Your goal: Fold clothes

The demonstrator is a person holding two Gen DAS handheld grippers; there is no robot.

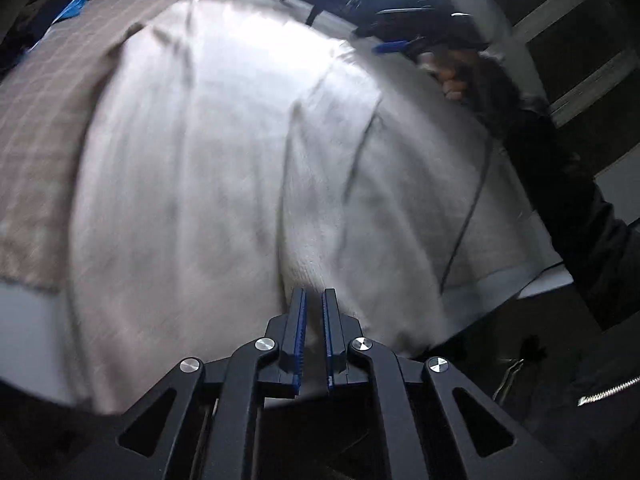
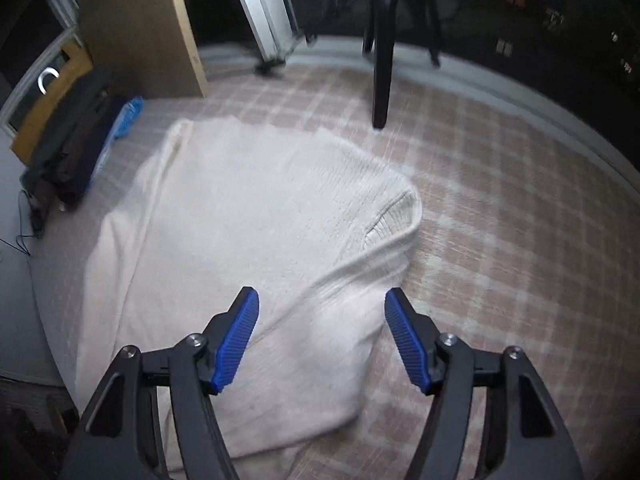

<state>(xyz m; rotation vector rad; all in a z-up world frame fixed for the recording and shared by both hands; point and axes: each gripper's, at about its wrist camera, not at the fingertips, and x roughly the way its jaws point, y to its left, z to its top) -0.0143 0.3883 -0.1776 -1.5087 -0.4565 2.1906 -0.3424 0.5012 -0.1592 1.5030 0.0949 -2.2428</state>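
Knitwear on a checked cloth (image 2: 500, 208): we are working a cream sweater (image 2: 248, 216), soft and floppy, best pinched at its ribbed edge. Our left gripper (image 1: 314, 300) is nearly closed with knit between its jaws; our right gripper (image 2: 320, 312) is hovering released.

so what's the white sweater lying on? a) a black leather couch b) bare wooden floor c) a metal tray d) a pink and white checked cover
d: in the right wrist view the white sweater lies spread on a pink and white checked cover that runs out around it on the far and right sides.
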